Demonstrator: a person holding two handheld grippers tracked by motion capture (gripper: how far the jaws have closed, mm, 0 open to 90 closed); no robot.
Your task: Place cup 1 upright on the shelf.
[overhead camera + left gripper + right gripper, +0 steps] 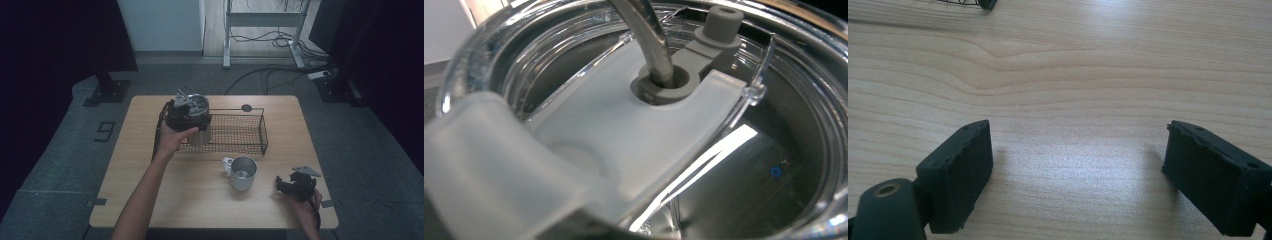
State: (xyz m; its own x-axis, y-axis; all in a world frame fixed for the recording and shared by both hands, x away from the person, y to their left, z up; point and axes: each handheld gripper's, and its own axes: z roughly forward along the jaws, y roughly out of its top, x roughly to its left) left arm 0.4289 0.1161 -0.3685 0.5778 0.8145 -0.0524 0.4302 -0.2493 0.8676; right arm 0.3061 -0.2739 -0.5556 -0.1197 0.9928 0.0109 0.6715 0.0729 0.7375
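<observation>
Fingers [963, 165] of the right gripper [296, 186] stand well apart with nothing between them, only bare wood grain below, as the right gripper view shows; that gripper rests low over the near right corner of the table [150, 200]. On the left gripper [186, 116], raised over the left end of the wire basket [250, 135], whether the jaws are clenched cannot be told: its own view looks straight onto the tumbler's clear lid [634, 140], with a frosted slider, a grey stopper [719, 25] and a metal straw [644, 40] passing through a grey ring. From the high view the tumbler [199, 120] stands upright at the basket's left end, long axis vertical, mouth and lid pointing up, the left hand [172, 140] just beside it on the near left. A steel mug [243, 173] stands upright on the table near the basket's near side, open mouth up, its handle turned left. The table is light wood with a small dark disc [246, 107] at its far edge. Around it lies grey carpet, dark curtains to left and right, a white panel at the far wall, and a metal frame with loose cables on the floor far right.
</observation>
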